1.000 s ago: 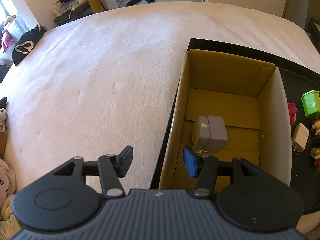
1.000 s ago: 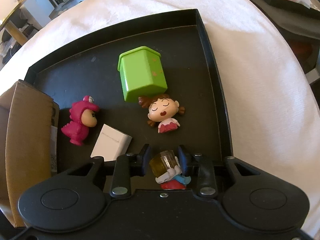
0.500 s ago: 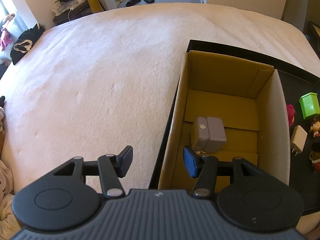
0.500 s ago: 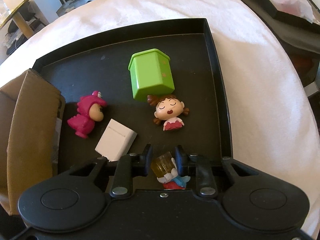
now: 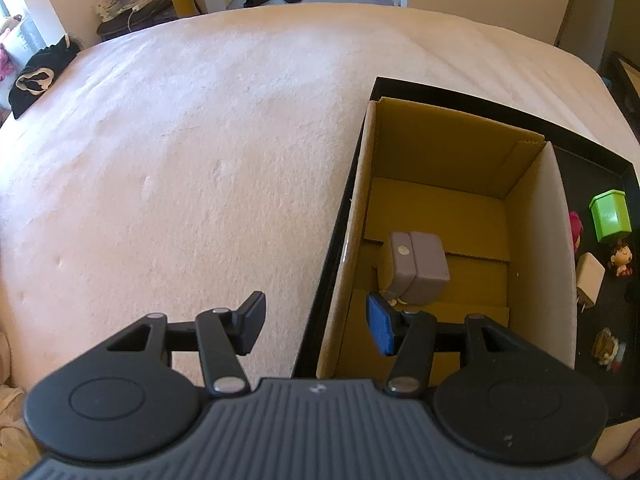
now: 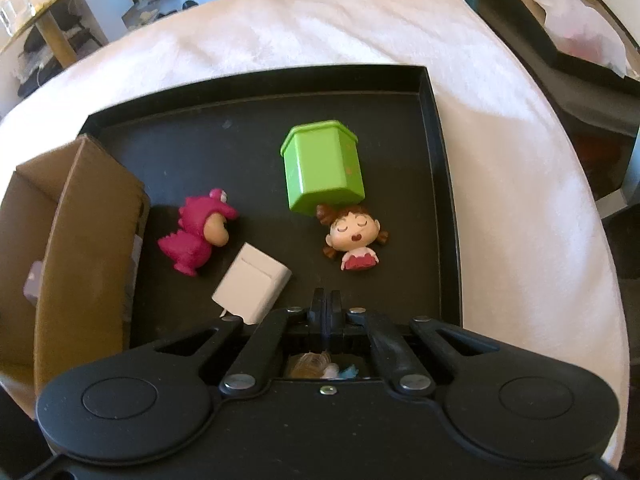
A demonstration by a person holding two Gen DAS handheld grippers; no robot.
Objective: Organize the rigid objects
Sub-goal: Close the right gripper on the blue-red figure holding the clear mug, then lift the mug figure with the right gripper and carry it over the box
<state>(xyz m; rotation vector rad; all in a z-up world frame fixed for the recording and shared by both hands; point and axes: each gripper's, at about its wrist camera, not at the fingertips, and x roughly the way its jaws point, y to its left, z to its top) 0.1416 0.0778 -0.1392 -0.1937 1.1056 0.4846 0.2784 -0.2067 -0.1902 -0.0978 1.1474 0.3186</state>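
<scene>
My right gripper (image 6: 326, 300): jaws pressed together, nothing between them. The small figure with the amber head (image 6: 318, 365) sits under the gripper body, behind the closed tips, partly hidden; not clamped. In the left view it lies on the black tray (image 5: 592, 160), near its front edge (image 5: 607, 347).

My left gripper (image 5: 316, 326): jaws wide apart, holding nothing, straddling the left wall of the cardboard box (image 5: 352, 216). Blue-padded finger is inside the box, the other over the white bedspread (image 5: 180, 160).

Box stands in the tray's left part. Inside: one grey block (image 5: 418, 266) on the box floor, just ahead of the blue pad.

On the tray right of the box:
- green container (image 6: 322, 166), lying tipped
- girl figure (image 6: 354, 236) touching its near edge
- pink dino figure (image 6: 196, 236) just beside the box wall
- white charger (image 6: 252, 284) between dino and my right gripper
</scene>
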